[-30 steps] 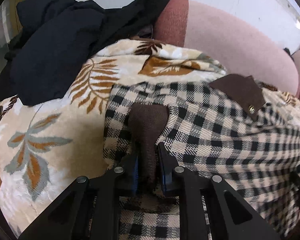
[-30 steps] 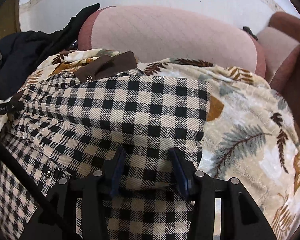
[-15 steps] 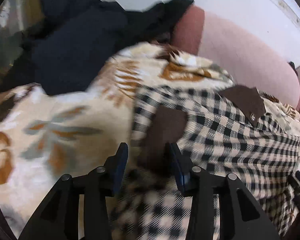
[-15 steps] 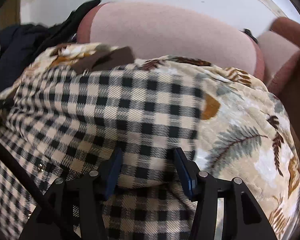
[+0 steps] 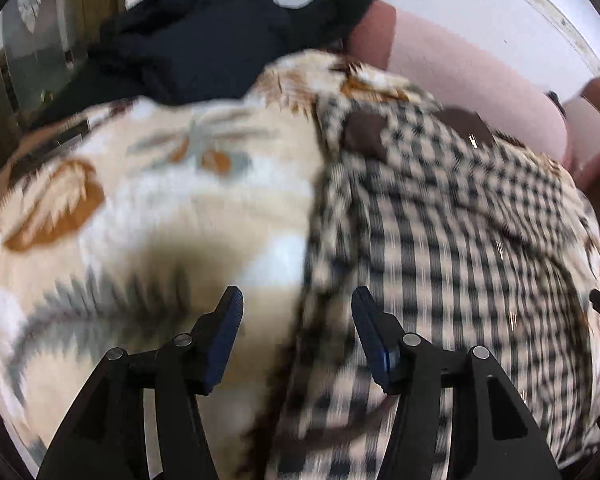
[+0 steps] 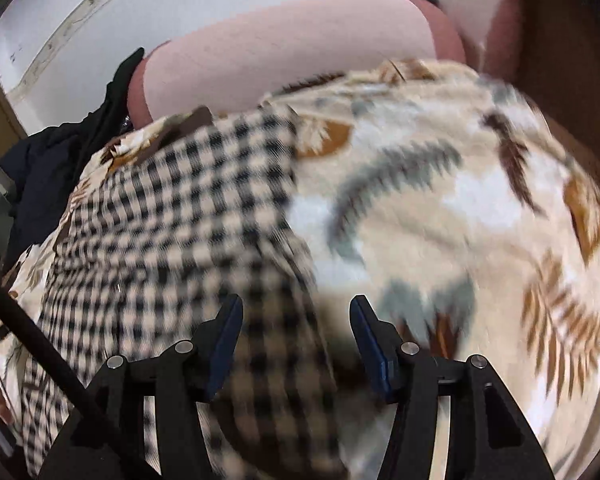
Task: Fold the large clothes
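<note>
Black-and-cream checked flannel shirt (image 5: 452, 240) lying on leaf-print fleece blanket (image 5: 148, 208), brown collar (image 5: 464, 124) pointing toward pink cushion (image 5: 472, 76); near end blurring. Left gripper (image 5: 296, 306), right gripper (image 6: 296, 312): jaws opening wide, gripping nothing.

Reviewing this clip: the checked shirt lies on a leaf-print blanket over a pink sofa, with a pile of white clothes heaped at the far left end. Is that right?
Not quite. The pile of clothes at the far left end is dark, navy to black, not white; the left wrist view shows it plainly. The rest holds: the checked shirt lies on the leaf-print blanket over the pink sofa.
</note>
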The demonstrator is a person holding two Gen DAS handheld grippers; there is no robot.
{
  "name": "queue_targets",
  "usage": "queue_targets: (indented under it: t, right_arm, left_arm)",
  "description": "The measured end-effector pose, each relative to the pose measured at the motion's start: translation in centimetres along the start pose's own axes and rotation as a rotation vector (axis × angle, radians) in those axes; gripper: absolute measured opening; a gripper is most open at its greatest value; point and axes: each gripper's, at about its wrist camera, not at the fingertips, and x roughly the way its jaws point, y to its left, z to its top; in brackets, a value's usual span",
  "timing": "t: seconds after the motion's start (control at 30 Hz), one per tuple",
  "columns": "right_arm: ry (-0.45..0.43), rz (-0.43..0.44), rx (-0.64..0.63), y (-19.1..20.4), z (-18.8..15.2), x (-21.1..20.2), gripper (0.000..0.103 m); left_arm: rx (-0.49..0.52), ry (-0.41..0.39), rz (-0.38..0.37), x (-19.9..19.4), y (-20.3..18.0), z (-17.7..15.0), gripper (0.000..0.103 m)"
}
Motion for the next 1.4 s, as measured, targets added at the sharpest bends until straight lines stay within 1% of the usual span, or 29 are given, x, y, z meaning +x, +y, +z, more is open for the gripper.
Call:
queue_targets:
  t: [0.07, 0.13, 0.17, 0.23, 0.27, 0.33, 0.43, 0.53, 0.63, 0.7, 0.77, 0.83, 0.93, 1.0, 1.03, 1.07, 1.13, 1.23, 1.27, 1.3, 1.33, 1.37, 1.4]
  right_arm:
    - [0.022, 0.032, 0.062, -1.6, -1.7, -0.6, 0.06]
    - [0.044, 0.088, 0.133, -2.9, -3.2, -1.0, 0.06]
    - [0.055, 0.113, 0.167, -3.4, -4.0, -1.2, 0.06]
    - [0.079, 0.167, 0.218, -3.9, -5.4, -1.3, 0.06]
    - [0.091, 0.186, 0.231, -3.9, -6.0, -1.3, 0.06]
    - [0.125, 0.209, 0.262, -3.7, -7.5, -1.1, 0.06]
    - [0.119, 0.239, 0.263, -3.2, -8.9, -1.7, 0.061]
    - [0.136, 0.296, 0.278, -3.1, -10.6, -2.5, 0.06]
    - [0.134, 0.346, 0.31, -3.5, -12.4, -3.4, 0.061]
    - [0.138, 0.399, 0.344, -3.9, -13.6, -3.9, 0.061]
    - [0.14, 0.454, 0.373, -4.2, -14.8, -4.3, 0.061]
    - [0.13, 0.481, 0.381, -4.3, -15.7, -4.6, 0.061]
    - [0.129, 0.541, 0.438, -4.7, -17.2, -4.9, 0.06]
    - [0.131, 0.573, 0.455, -4.7, -17.9, -5.1, 0.06]
    - [0.131, 0.58, 0.452, -4.5, -18.4, -5.1, 0.06]
    - [0.131, 0.582, 0.445, -4.1, -18.6, -5.1, 0.06]
    - [0.128, 0.581, 0.417, -3.6, -18.8, -5.3, 0.059]
    - [0.122, 0.573, 0.387, -3.1, -19.1, -5.6, 0.055]
    - [0.12, 0.579, 0.391, -3.1, -19.1, -5.7, 0.052]
    - [0.12, 0.596, 0.397, -3.1, -19.2, -5.6, 0.047]
    - [0.119, 0.609, 0.403, -3.2, -19.3, -5.5, 0.045]
    - [0.116, 0.609, 0.408, -3.1, -19.2, -5.3, 0.044]
    - [0.115, 0.609, 0.415, -3.1, -19.4, -5.1, 0.043]
  left_arm:
    - [-0.018, 0.026, -0.033, -0.1, 0.3, -1.7, 0.055]
    - [-0.036, 0.048, -0.075, -0.1, 0.6, -2.8, 0.055]
    - [-0.047, 0.072, -0.106, 0.0, 0.6, -3.5, 0.055]
    - [-0.043, 0.071, -0.123, -0.2, 0.4, -4.2, 0.056]
    - [-0.03, 0.067, -0.123, -0.5, 0.3, -4.6, 0.056]
    - [-0.014, 0.083, -0.156, -1.0, 0.0, -5.4, 0.056]
    - [-0.014, 0.109, -0.211, -1.6, 0.1, -6.6, 0.055]
    - [-0.019, 0.132, -0.274, -2.7, 0.4, -7.8, 0.055]
    - [-0.065, 0.145, -0.329, -3.5, 1.2, -9.1, 0.055]
    - [-0.102, 0.15, -0.367, -4.0, 1.8, -10.0, 0.055]
    - [-0.112, 0.147, -0.396, -4.7, 2.1, -10.9, 0.055]
    - [-0.104, 0.138, -0.403, -5.0, 2.0, -11.6, 0.055]
    - [-0.069, 0.108, -0.387, -5.7, 1.5, -12.9, 0.055]
    - [-0.055, 0.098, -0.378, -6.0, 1.1, -13.4, 0.057]
    - [-0.053, 0.099, -0.385, -6.1, 1.0, -13.5, 0.063]
    - [-0.053, 0.096, -0.399, -6.1, 0.8, -13.7, 0.066]
    - [-0.05, 0.091, -0.403, -6.2, 0.7, -14.0, 0.066]
    - [-0.044, 0.086, -0.404, -6.4, 0.5, -14.3, 0.066]
    - [-0.047, 0.084, -0.414, -6.5, 0.5, -14.5, 0.064]
    - [-0.048, 0.081, -0.416, -6.6, 0.6, -14.6, 0.055]
    - [-0.05, 0.079, -0.411, -6.6, 0.8, -14.8, 0.046]
    - [-0.055, 0.079, -0.406, -6.6, 1.1, -15.1, 0.043]
    - [-0.062, 0.078, -0.411, -6.5, 1.3, -15.3, 0.042]
